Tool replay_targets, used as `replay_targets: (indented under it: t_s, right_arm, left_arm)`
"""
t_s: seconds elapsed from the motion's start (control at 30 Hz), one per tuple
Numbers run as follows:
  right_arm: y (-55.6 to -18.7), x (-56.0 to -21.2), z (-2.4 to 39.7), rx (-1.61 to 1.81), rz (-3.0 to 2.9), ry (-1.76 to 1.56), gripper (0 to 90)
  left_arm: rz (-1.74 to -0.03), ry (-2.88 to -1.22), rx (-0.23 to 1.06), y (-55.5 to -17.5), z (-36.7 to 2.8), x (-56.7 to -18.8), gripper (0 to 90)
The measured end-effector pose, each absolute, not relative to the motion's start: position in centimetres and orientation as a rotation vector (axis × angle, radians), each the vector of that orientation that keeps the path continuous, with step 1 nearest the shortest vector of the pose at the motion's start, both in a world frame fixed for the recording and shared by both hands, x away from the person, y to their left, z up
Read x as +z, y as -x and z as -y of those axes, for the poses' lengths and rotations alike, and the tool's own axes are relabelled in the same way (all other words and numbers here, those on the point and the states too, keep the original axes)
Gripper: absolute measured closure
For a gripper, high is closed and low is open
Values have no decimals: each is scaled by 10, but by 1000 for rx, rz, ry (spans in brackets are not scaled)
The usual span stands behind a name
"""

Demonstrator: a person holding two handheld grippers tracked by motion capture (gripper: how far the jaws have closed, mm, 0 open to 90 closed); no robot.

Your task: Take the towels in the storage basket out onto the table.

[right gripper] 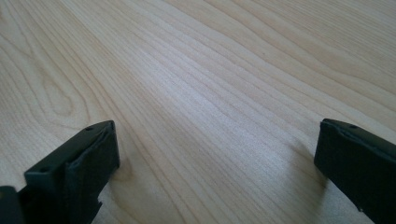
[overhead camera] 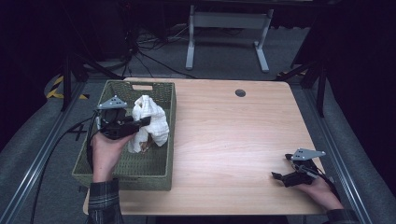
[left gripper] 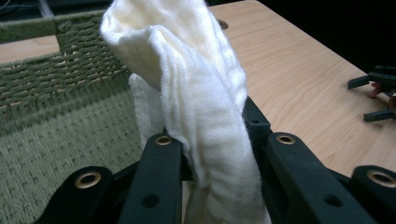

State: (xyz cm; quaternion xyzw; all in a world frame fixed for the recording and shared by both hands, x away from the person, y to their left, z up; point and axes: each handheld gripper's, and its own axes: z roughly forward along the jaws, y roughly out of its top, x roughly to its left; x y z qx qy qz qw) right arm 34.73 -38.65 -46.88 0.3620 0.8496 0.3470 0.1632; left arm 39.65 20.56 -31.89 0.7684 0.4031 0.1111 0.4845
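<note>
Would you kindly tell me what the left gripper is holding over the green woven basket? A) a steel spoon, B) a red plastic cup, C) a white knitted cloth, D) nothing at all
C: the left gripper has its black jaws closed on a white knitted cloth, bunched and hanging above the green woven basket, while the right gripper rests open on the light wooden table.

High view overhead, gripper views close, table [overhead camera: 224,140] shared
</note>
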Motion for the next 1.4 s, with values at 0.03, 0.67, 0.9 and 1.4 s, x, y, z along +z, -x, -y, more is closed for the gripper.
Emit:
replay_targets:
  t_s: [0.03,0.67,0.9,1.4]
  right_arm:
    - [-347,-469,387,989,-2423,-1032,2]
    - [-347,-469,387,989,-2423,-1031,2]
    - [-347,-469,387,989,-2423,-1032,2]
    - [-347,-469,387,990,-2423,-1031,3]
  left_arm:
    - [-976,-1860,276,-396,-205,-314,746]
    - [-845,-1771,321,-389,-193,-259,750]
    - [-777,-1744,309,-386,-181,-246,750]
    - [-657,-1757,272,-388,-135,-234,758]
